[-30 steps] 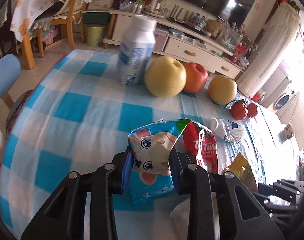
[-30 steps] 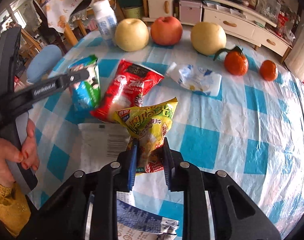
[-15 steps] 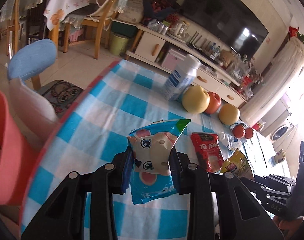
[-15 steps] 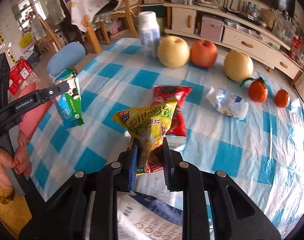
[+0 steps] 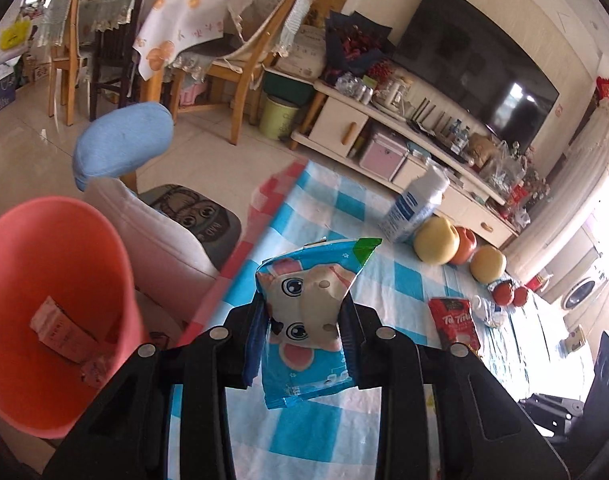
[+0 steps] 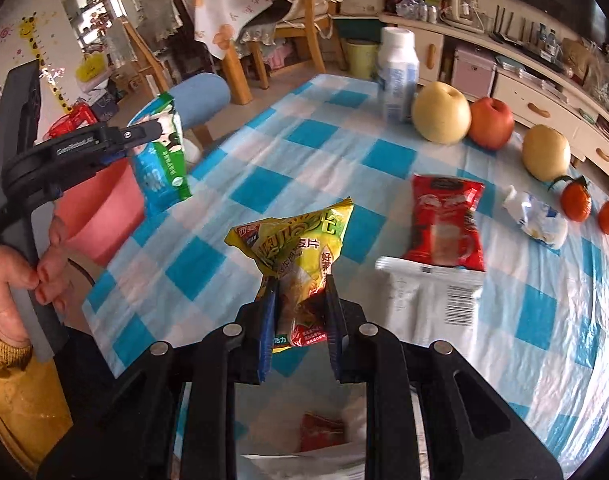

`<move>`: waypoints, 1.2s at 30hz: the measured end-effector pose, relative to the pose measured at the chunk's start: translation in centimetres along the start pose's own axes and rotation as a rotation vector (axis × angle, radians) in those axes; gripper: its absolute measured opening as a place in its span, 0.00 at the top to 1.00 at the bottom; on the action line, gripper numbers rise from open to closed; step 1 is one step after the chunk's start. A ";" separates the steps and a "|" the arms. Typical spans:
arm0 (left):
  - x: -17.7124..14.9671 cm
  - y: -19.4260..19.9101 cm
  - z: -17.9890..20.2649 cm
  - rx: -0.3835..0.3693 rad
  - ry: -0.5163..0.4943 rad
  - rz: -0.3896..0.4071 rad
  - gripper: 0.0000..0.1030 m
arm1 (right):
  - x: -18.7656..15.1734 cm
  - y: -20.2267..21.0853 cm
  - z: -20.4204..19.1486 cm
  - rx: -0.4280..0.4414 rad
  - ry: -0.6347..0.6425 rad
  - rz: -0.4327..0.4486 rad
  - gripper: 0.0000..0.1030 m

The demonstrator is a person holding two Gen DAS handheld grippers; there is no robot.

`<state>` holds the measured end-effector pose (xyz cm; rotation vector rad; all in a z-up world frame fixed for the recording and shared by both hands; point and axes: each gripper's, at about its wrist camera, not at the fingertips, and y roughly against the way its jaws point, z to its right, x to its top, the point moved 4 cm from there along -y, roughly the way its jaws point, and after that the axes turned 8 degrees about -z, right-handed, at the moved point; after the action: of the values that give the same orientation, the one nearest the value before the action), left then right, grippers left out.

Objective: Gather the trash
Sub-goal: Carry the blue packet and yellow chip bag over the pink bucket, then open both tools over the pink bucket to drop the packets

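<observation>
Left of my left claw [image 5: 304, 320], the pink bin [image 5: 44, 280] already holds some scraps. The left claw is clenched on a blue wrapper [image 5: 308, 320], lifted near the surface's [image 6: 264, 168] edge, not yet over the bin. My right claw [image 6: 298, 304] grips a yellow bag [image 6: 296, 248] above the surface. Right of it, a white packet [image 6: 432, 296], red pouch [image 6: 446, 220] and crumpled wrapper [image 6: 534, 216] remain uncollected.

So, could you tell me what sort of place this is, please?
Most likely a home living and dining room: a TV above a low cabinet, wooden dining chairs, and a checked tablecloth with fruit on it.
</observation>
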<state>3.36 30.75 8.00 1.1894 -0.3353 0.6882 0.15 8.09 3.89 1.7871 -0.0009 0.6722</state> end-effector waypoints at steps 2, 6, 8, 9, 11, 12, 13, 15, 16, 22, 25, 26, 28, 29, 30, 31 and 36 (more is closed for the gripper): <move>0.4 1.2 -1.3 0.030 0.006 0.029 0.67 | 0.4 0.3 -2.0 0.010 0.030 0.022 0.77; 1.4 3.3 -5.0 0.062 0.064 0.072 0.67 | 1.5 0.9 -6.4 0.055 0.072 0.068 0.77; 1.7 4.1 -6.7 0.084 0.089 0.088 0.67 | 2.4 0.8 -8.8 0.089 0.090 0.086 0.77; 1.9 4.6 -7.9 0.104 0.106 0.099 0.67 | 2.9 0.8 -10.2 0.106 0.101 0.096 0.77; 2.1 5.4 -9.8 0.133 0.131 0.113 0.67 | 4.0 0.6 -12.4 0.139 0.115 0.110 0.80; 2.2 5.8 -11.1 0.148 0.151 0.121 0.67 | 4.8 0.6 -13.8 0.160 0.128 0.121 0.87; 2.2 6.1 -12.0 0.157 0.167 0.126 0.67 | 5.3 0.7 -14.7 0.172 0.140 0.129 0.89; 2.2 6.6 -14.0 0.174 0.202 0.132 0.67 | 6.8 0.5 -17.5 0.196 0.174 0.145 0.89; 2.2 6.6 -15.0 0.185 0.217 0.130 0.67 | 7.4 0.2 -18.6 0.205 0.191 0.145 0.89; 1.8 4.9 -18.2 0.217 0.244 0.070 0.67 | 7.7 -3.8 -21.0 0.177 0.259 0.090 0.72; 1.9 4.8 -18.6 0.207 0.255 0.068 0.67 | 5.0 -5.8 -19.7 0.151 0.298 0.066 0.27; 2.0 4.7 -18.9 0.204 0.259 0.068 0.67 | 4.3 -6.6 -19.3 0.141 0.308 0.047 0.27; 1.8 4.7 -18.9 0.205 0.259 0.066 0.67 | 2.7 -8.1 -18.3 0.131 0.328 -0.005 0.27; 1.8 4.6 -19.0 0.204 0.261 0.061 0.67 | 2.0 -9.0 -18.0 0.133 0.339 -0.030 0.26; 1.6 4.5 -18.9 0.204 0.262 0.058 0.67 | 1.8 -9.5 -17.8 0.131 0.350 -0.040 0.23; 1.6 4.3 -18.8 0.206 0.263 0.053 0.67 | 1.6 -9.9 -17.8 0.130 0.366 -0.043 0.20; 1.5 3.8 -18.7 0.216 0.264 0.038 0.67 | 1.2 -11.0 -17.9 0.169 0.383 -0.049 0.12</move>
<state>-0.06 49.38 4.95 1.2796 -0.0624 0.9208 -3.06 27.92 -2.29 1.7855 0.3669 0.9930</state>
